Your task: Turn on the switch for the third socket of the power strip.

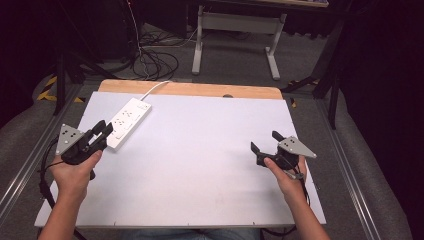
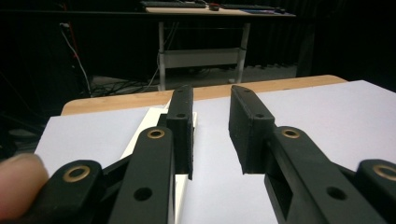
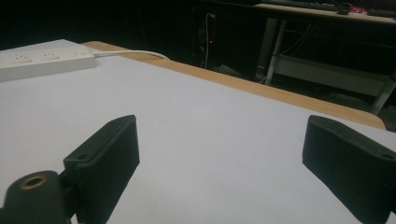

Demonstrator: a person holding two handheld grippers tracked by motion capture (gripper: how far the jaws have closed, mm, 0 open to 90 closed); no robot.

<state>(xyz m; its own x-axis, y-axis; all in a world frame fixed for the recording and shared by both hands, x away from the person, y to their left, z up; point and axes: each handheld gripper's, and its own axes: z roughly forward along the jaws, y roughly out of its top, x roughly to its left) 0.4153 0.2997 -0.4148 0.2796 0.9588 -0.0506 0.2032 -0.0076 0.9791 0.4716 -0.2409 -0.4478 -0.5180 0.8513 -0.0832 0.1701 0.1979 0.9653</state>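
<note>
Now the left gripper (image 1: 103, 134), fingers parted and empty, hovers beside the power strip (image 1: 129, 122); right gripper (image 1: 265, 141) released.

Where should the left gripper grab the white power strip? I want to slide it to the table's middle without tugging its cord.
Probably the near end of the power strip, across its narrow width, coming from above. It lies flat on the table with its cord leaving the far end. The left gripper sits by that near end, jaws partly open with nothing between them.

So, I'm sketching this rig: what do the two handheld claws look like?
Both the left claw and right claw are black, with two flat blocky jaws, brass-ringed pivots and a grey triangular plate dotted with holes. Black cables trail back. The forearms are bare.
</note>
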